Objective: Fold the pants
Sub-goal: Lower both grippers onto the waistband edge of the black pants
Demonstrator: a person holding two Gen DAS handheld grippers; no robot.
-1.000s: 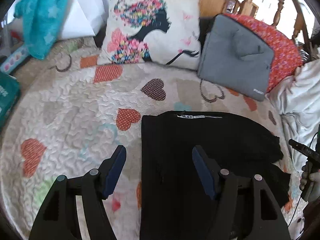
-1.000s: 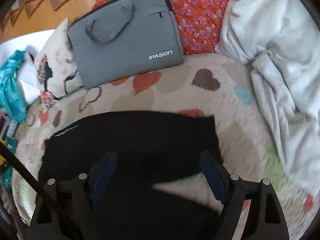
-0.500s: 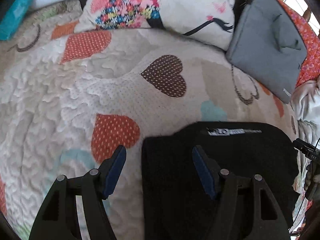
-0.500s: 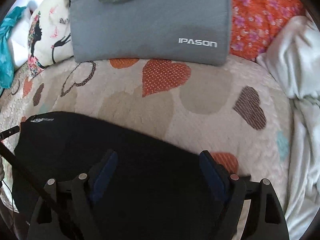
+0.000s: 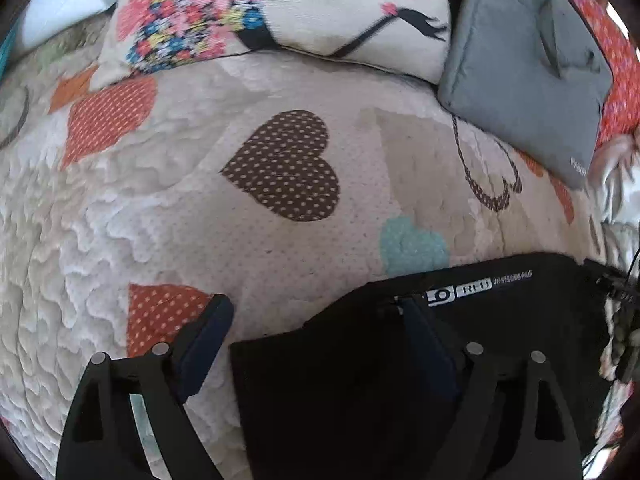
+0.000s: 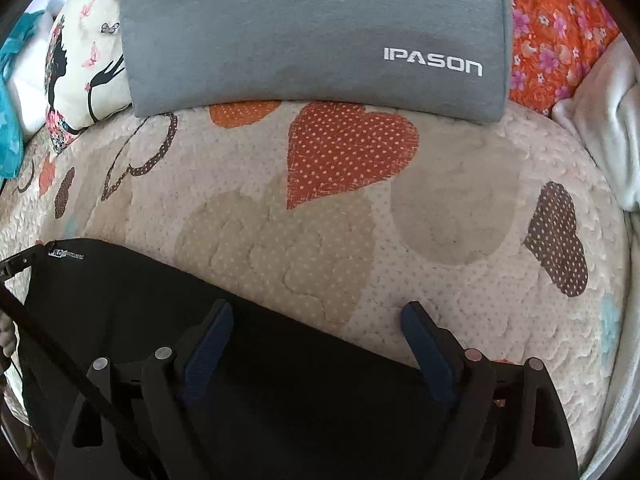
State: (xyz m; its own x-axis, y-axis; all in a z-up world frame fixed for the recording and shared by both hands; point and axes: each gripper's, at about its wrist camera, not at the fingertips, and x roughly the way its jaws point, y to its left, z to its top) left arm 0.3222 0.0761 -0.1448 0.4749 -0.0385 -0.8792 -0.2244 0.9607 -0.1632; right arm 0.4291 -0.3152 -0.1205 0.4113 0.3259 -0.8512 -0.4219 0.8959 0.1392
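**Q:** What have you got on the left cam right now?

**Me:** Going left to right: my left gripper (image 5: 310, 340) is spread wide and holding nothing. Its left finger (image 5: 204, 344) sits over the bare heart quilt (image 5: 200, 220), next to an orange dotted heart, and the right finger is over the black pants (image 5: 360, 392). The folded edge of the pants runs between the two fingers, closer to the left one. The white waistband label (image 5: 472, 292) sits just right of the right fingertip. Ahead of the tongs there's a brown dotted heart, then the flower-lady pillow (image 5: 320, 12), and off to the front right the grey laptop bag (image 5: 528, 72) leaning on the red floral cushion (image 5: 620, 80).

**Q:** And the right one?

**Me:** The right gripper (image 6: 316, 340) is spread wide too, nothing pinched. The pants (image 6: 160, 312) fill the lower left, and their top edge slants down to the right. The left finger (image 6: 208, 344) is over the black cloth, the right finger over the quilt (image 6: 460, 280) just past that edge. A thin black cable crosses far left. Straight ahead is a big orange heart, then the bag (image 6: 300, 40) with IPASON printed on it. There's white bedding (image 6: 600, 128) to the right.
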